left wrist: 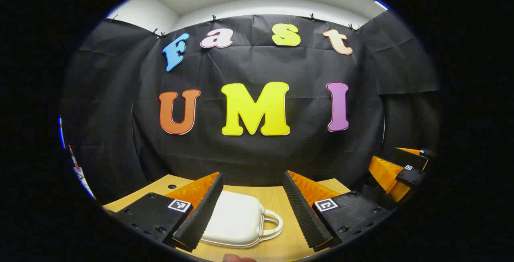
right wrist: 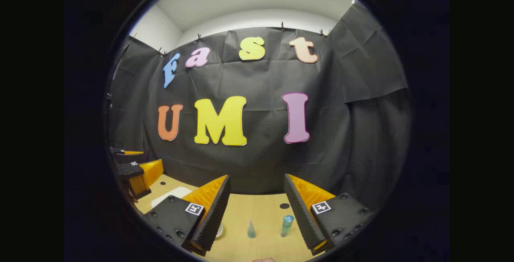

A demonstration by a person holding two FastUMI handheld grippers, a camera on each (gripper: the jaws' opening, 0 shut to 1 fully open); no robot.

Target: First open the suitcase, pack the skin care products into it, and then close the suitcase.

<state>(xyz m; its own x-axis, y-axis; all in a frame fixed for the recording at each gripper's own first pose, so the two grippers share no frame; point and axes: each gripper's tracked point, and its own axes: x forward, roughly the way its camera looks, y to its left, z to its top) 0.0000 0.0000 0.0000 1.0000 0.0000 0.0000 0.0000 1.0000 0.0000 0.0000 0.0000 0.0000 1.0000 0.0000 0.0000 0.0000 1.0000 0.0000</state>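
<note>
A small white hard-shell suitcase [left wrist: 235,220] lies closed on the wooden table [left wrist: 281,201], its handle [left wrist: 274,222] to the right. In the left gripper view my left gripper [left wrist: 253,177] hovers open above it, fingers either side. In the right gripper view my right gripper [right wrist: 257,178] is open over the skin care products: a small clear cone-shaped bottle [right wrist: 251,230], a teal bottle [right wrist: 286,225] and a white jar [right wrist: 219,232] half hidden by the left finger. The suitcase [right wrist: 170,196] shows a white corner at far left there.
The black cloth wall stands close behind the table. The right gripper [left wrist: 401,171] appears at the far right of the left gripper view, the left gripper [right wrist: 138,171] at the far left of the right gripper view. Small round holes [right wrist: 284,205] dot the tabletop.
</note>
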